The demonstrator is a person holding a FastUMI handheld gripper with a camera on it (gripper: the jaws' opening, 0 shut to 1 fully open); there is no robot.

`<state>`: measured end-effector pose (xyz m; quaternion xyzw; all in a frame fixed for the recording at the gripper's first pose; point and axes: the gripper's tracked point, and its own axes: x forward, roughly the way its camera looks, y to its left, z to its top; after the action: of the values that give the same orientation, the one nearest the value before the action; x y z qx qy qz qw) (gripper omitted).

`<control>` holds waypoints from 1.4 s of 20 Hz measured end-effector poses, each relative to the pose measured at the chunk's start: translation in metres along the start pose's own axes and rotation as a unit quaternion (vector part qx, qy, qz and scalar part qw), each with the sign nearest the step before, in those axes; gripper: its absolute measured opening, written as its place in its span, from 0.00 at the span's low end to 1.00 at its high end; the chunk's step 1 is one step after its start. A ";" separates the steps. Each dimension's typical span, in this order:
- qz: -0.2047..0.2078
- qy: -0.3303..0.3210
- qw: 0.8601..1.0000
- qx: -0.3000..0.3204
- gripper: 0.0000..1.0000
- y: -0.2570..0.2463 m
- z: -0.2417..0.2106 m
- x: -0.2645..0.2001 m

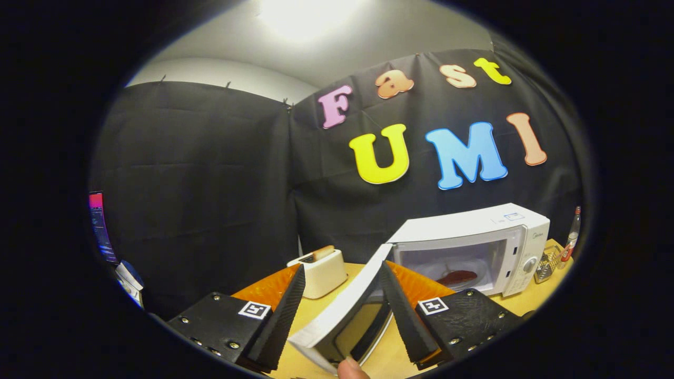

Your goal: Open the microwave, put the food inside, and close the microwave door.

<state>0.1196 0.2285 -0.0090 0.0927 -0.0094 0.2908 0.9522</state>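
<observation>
A toaster (321, 271) sits left on the wooden table (526, 302). The gripper (342, 310) is spread wide, the swung-out microwave door (342, 316) between its fingers, neither clearly pressing. A fingertip (350, 368) shows below. From here the door could slip or bounce back if pushed off-centre. Right, inside the white microwave (474, 245), the food (459, 277) lies dark red, flat on the turntable.

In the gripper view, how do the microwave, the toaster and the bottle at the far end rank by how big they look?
1. Microwave, door swung open between the open gripper fingers.
2. Toaster, just beyond the fingers.
3. Bottle, past the microwave.
The bottle stands farthest, so its real size is unsure.
</observation>
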 end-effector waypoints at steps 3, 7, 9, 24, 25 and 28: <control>0.033 -0.015 0.998 -0.051 0.87 0.052 -0.006 -0.017; 0.061 -0.006 0.995 -0.078 0.87 0.100 -0.046 -0.015; 0.075 0.023 0.995 -0.068 0.87 0.115 -0.079 -0.010; -0.059 0.062 0.994 -0.061 0.01 -0.002 -0.138 0.000; -0.061 0.068 0.994 -0.051 0.01 -0.011 -0.137 -0.005; -0.098 0.068 0.991 -0.065 0.01 -0.053 -0.126 -0.019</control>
<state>0.1288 0.1984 -0.1434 0.0108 0.0454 0.2006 0.9786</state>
